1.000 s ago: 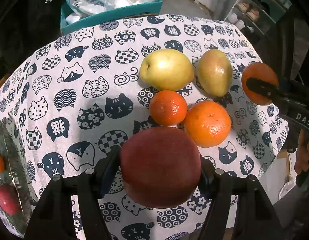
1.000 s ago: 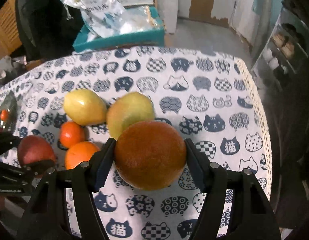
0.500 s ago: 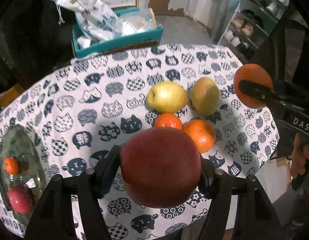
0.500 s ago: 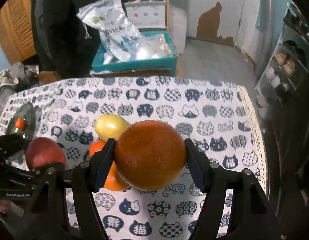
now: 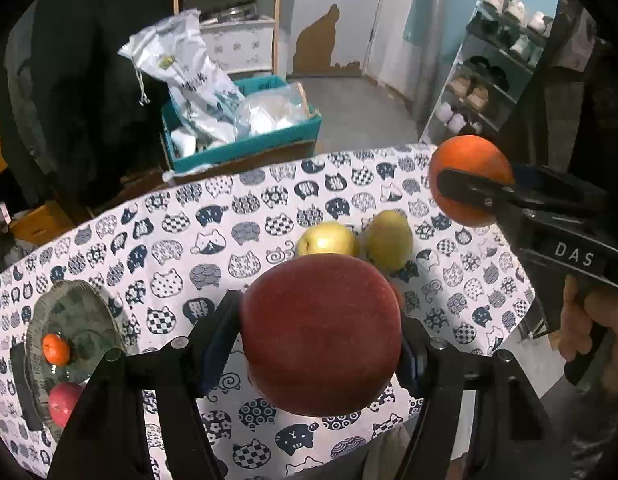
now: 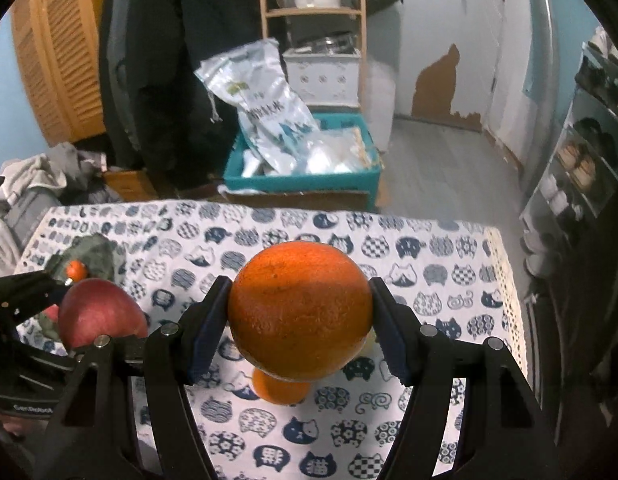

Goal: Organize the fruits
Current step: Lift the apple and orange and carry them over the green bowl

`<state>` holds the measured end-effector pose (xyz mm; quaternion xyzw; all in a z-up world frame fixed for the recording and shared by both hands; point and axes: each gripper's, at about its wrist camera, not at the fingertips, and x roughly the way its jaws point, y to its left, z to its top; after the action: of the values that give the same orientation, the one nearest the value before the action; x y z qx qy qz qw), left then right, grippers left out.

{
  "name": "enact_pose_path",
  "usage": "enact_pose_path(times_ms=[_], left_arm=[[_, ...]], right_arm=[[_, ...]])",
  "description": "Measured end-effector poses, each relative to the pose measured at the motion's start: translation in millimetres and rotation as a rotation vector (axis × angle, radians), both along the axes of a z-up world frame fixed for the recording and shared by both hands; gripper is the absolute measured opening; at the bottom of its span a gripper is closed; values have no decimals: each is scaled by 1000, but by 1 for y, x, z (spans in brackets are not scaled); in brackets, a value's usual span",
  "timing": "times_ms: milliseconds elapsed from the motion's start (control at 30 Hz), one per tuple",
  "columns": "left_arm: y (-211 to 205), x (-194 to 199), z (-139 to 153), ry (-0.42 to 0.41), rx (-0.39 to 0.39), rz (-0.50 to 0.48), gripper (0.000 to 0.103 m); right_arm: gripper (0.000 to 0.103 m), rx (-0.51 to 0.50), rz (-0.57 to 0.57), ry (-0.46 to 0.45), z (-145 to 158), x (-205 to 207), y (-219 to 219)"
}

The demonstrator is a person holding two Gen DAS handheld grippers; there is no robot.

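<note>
My left gripper (image 5: 321, 340) is shut on a red apple (image 5: 321, 336), held high above the table; it also shows in the right wrist view (image 6: 97, 312). My right gripper (image 6: 299, 320) is shut on a large orange (image 6: 299, 308), also held high; it shows at the right of the left wrist view (image 5: 469, 178). On the cat-print tablecloth (image 5: 213, 240) lie a yellow pear (image 5: 327, 240) and a green pear (image 5: 389, 240). Another orange (image 6: 281, 390) lies under my right gripper. A glass plate (image 5: 85, 320) at the left holds a small tangerine (image 5: 56, 349) and a red fruit (image 5: 63, 402).
A teal box (image 5: 245, 148) with plastic bags stands on the floor beyond the table's far edge. A shoe rack (image 5: 493, 80) is at the right. A wooden shelf (image 6: 313, 12) stands at the back. The table's right edge (image 6: 505, 288) has a lace border.
Both grippers have risen well above the table with their fruit. The table fruits look smaller and the plate has come into the left wrist view.
</note>
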<state>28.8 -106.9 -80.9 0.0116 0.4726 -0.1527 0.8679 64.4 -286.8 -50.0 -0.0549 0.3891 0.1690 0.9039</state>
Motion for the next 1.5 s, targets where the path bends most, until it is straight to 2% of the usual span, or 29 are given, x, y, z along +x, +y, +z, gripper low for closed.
enact_pose_path(times_ms=[467, 1000, 1500], left_arm=[[33, -9, 23, -45, -38, 50, 70], [89, -18, 24, -49, -66, 142, 70], [157, -29, 12, -33, -97, 261, 70]], right_arm=[[68, 47, 83, -46, 29, -10, 38], [68, 46, 173, -38, 34, -10, 98], [68, 43, 269, 5, 24, -6, 169]])
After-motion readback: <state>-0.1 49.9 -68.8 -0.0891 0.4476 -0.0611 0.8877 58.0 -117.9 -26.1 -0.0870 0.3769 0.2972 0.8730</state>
